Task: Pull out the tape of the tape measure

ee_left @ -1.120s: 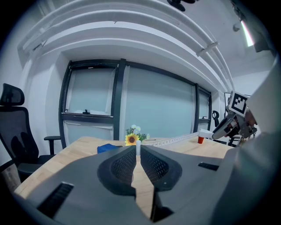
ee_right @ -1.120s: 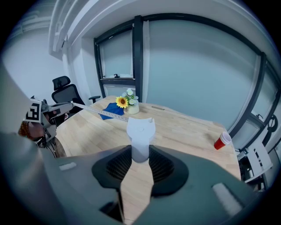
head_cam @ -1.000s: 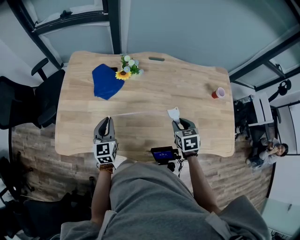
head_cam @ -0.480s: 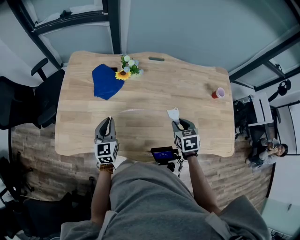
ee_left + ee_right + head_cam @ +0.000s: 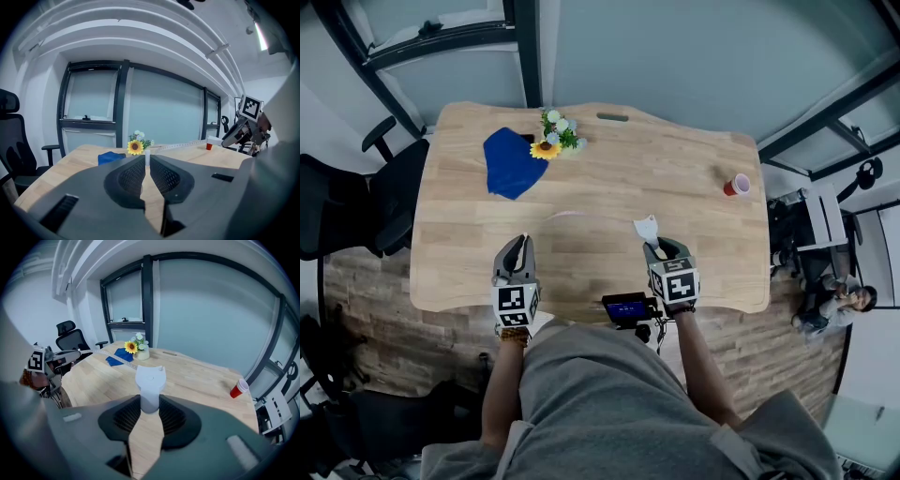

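Observation:
My right gripper (image 5: 654,246) is shut on the white tape measure case (image 5: 647,227), held above the wooden table (image 5: 675,187) near its front edge. In the right gripper view the case (image 5: 150,380) stands upright between the jaws of that gripper (image 5: 150,404). My left gripper (image 5: 516,242) is to the left, shut on the tape's end tab (image 5: 147,157). The pale tape (image 5: 577,215) arches between the two grippers. It shows in the left gripper view as a strip (image 5: 180,145) that runs to the right gripper (image 5: 243,129).
A blue cloth (image 5: 511,161) and a small flower vase (image 5: 555,136) sit at the table's far left. A red cup (image 5: 736,186) lies at the far right. Black office chairs (image 5: 356,202) stand left of the table. A small screen device (image 5: 626,307) sits at the front edge.
The left gripper has edged slightly right and the tape now bows a little higher between the grippers. The right gripper has stayed in place.

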